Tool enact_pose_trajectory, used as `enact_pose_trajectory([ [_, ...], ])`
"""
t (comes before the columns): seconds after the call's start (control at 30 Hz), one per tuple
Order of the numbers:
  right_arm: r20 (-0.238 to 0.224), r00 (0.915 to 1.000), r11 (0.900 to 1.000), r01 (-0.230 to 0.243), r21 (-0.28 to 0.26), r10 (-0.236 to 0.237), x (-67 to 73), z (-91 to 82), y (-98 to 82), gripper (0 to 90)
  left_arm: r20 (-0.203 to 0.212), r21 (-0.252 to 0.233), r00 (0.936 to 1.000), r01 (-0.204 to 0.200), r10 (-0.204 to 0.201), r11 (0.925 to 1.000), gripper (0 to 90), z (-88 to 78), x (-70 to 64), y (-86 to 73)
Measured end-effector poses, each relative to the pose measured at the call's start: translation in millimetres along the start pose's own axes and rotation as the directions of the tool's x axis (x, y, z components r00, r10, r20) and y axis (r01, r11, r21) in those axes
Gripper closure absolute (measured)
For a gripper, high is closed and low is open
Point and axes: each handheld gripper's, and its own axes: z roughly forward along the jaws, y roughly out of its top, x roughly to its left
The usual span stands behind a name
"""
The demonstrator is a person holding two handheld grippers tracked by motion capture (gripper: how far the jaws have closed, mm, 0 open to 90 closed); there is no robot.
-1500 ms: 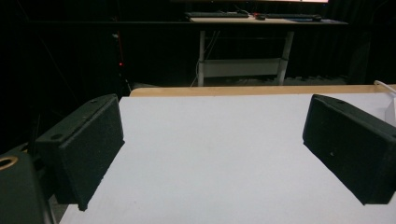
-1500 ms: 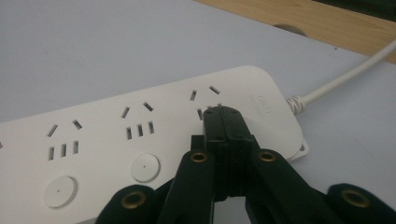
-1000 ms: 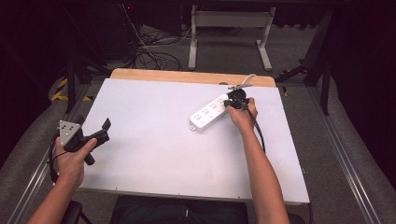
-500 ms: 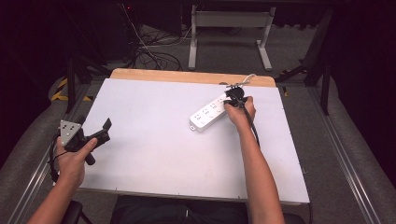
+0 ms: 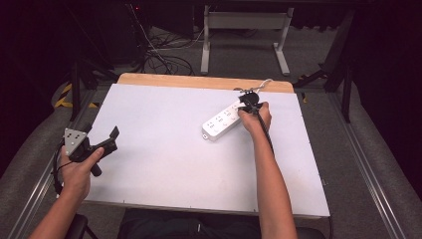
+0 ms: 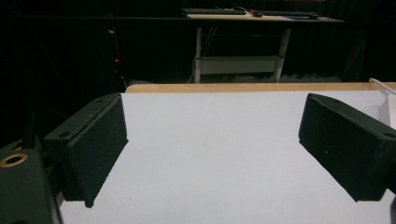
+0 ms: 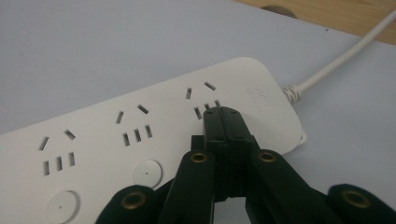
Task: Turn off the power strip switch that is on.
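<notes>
Item: white power strip [image 5: 225,119], upper centre of frame. We see the right gripper [image 7: 223,115], jaws pressed together, tips over its end socket; left gripper [image 5: 102,143] wide, lower left.

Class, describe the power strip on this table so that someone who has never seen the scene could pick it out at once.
Start at the white table and look to its far right part, near the wooden edge. There a white power strip lies slantwise, its cord running off the far end. Its rows of sockets and round buttons mark it out, and the shut right gripper hangs over its cord end.
</notes>
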Motion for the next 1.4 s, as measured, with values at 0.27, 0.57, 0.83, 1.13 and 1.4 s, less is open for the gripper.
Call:
enact_pose_trajectory([
  [0.27,-0.013,0.9998,1.0,-0.013,0.001,0.013,-1.4,-0.2,-0.1,90.0,0.004,0.003,1.0,0.002,-0.002,1.0,8.4,0.5,0.0,-0.1],
  [0.57,0.001,1.0,1.0,-0.007,-0.002,0.007,0.2,-0.3,-0.3,90.0,0.003,0.003,1.0,0.003,-0.003,1.0,8.4,2.6,-0.5,0.4],
  [0.83,-0.006,0.9999,1.0,-0.008,-0.002,0.008,-0.4,-0.5,-0.2,90.0,-0.004,0.005,0.9998,0.019,-0.019,0.9998,8.4,3.6,1.3,0.0],
  [1.13,0.019,0.9996,1.0,-0.019,-0.025,0.019,3.5,-1.2,0.6,90.0,0.0,0.005,0.9998,0.02,-0.02,0.9998,8.4,4.3,1.3,0.4],
  [1.4,0.022,0.9996,0.999,-0.014,-0.031,0.015,2.9,-1.5,1.1,90.0,0.003,0.002,0.9998,0.02,-0.02,0.9998,8.4,5.0,0.3,0.6],
])
